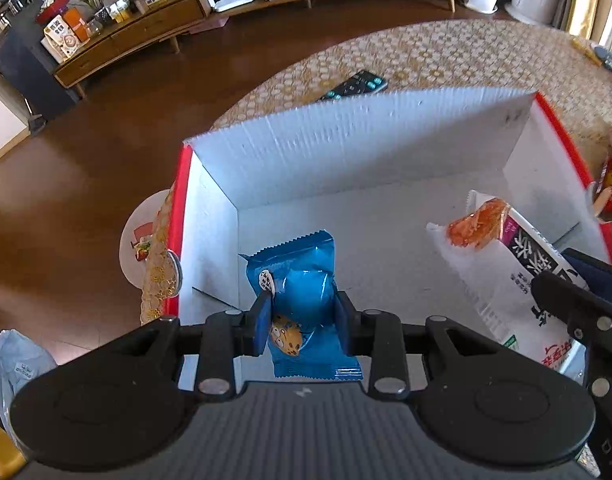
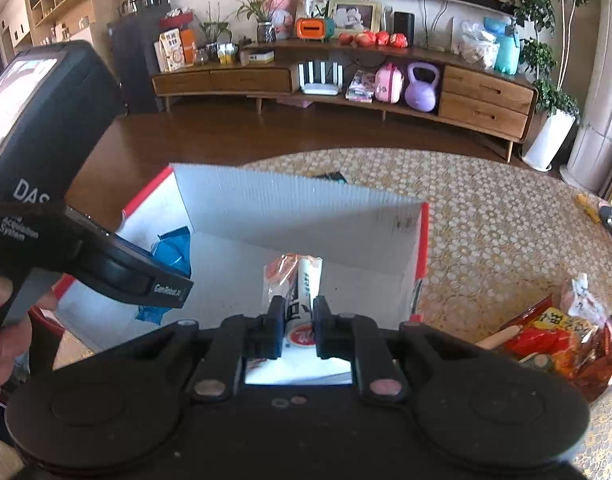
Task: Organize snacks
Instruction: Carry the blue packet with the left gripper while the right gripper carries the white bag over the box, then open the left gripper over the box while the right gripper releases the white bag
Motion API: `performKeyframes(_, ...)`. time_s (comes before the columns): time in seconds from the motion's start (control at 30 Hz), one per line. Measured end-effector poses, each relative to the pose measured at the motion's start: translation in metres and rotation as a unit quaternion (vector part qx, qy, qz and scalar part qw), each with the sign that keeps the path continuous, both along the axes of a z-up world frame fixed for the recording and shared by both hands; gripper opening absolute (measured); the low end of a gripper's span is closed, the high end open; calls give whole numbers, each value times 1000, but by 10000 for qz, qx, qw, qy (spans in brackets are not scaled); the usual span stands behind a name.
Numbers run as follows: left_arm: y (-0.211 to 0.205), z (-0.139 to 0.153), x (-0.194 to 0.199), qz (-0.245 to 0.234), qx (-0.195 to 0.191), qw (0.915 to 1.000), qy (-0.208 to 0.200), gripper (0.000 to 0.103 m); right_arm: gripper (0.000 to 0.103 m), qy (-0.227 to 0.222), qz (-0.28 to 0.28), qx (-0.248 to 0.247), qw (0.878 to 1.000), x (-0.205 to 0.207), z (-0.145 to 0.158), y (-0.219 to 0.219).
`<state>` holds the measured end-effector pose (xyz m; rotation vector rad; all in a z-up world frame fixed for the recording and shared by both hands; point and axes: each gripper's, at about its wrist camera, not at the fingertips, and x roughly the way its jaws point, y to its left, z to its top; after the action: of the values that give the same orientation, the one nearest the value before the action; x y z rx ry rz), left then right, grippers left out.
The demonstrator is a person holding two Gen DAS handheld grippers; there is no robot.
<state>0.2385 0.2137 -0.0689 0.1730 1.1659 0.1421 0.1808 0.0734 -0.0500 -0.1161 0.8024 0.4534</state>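
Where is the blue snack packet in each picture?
Left wrist view: the blue snack packet is low in the middle, pinched in the left gripper over the box.
Right wrist view: the packet peeks out at the left, partly hidden behind the left gripper's body.
Shared landmark: the white box with red edges.

the left tool [image 1: 303, 316] clamps a blue snack packet [image 1: 306, 292] between its blue pads, over the white inside of a red-edged cardboard box [image 1: 346, 148]. at right, a white packet with an orange end [image 1: 502, 264] leans into the box, gripped by the right tool [image 1: 578, 312]. a remote [image 1: 356, 86] lies on the patterned table behind.
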Motion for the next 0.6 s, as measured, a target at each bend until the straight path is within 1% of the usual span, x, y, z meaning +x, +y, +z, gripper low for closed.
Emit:
performKeyframes(0.17,4,-17,5,88,-53,9997,238,32,13,221,-60,-45,9997,6,-12,0)
performKeyframes(0.27,4,-24,5,114,-120,9992,355,34,13,259,-72,-69,9996,4,-15,0)
performKeyframes(0.33,3,-28,5,110,-80,9992,376,34,13,274,-52,-86,9996,4,-16,1)
performKeyframes(0.37,3,-30,4,143,-28,9991,397,34,16,291,-40,-85,9995,4,-17,1)
performKeyframes(0.43,4,-31,4,195,12,9991,385,44,19,330,-14,-67,9994,3,-19,0)
performKeyframes(0.47,5,-30,3,193,11,9993,330,55,21,339,-13,-64,9994,4,-19,-1)
performKeyframes(0.5,6,-28,1,199,19,9995,257,63,21,344,-5,-45,9994,3,-19,-1)
performKeyframes(0.6,9,-22,-3,231,-29,9997,126,65,25,352,22,40,9994,0,-17,-2)
